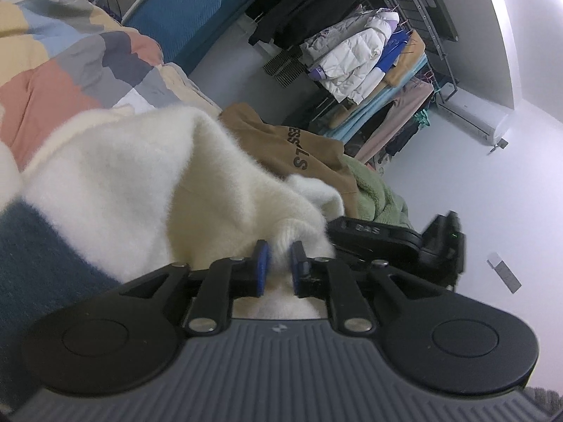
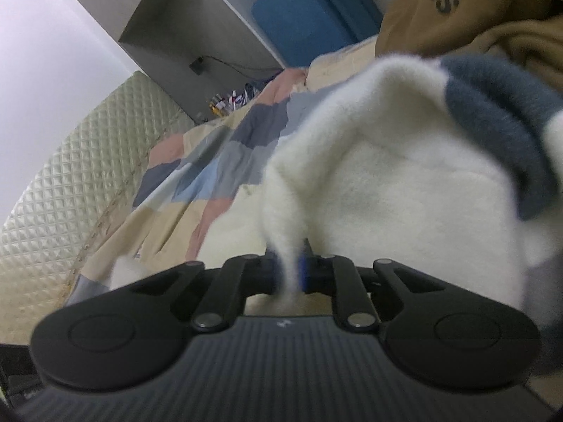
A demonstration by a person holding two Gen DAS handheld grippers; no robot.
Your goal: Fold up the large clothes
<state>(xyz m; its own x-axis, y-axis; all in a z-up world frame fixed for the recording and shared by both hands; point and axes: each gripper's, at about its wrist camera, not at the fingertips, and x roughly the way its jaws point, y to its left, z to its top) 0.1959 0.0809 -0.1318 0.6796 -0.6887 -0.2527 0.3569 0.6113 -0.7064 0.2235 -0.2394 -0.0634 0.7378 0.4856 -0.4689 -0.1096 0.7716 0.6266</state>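
Observation:
A fluffy white sweater (image 1: 116,190) with a dark blue band (image 1: 38,246) lies bunched on the bed. My left gripper (image 1: 279,263) has its blue pads (image 1: 262,256) a little apart, and a ribbed edge of the sweater sits loosely between them. In the right wrist view the same white sweater (image 2: 404,183) rises in a fold with its blue-grey band (image 2: 499,123) at the right. My right gripper (image 2: 290,269) is shut on a thin pinch of the white fabric. The right gripper's black body (image 1: 394,239) shows just right of the left one.
A patchwork quilt (image 1: 63,52) covers the bed. A tan hoodie (image 1: 292,151) and a green fleece (image 1: 376,193) lie beyond the sweater. A clothes rack (image 1: 369,52) full of garments stands by the far wall. A quilted headboard (image 2: 70,183) and a grey shelf (image 2: 183,21) are at the left.

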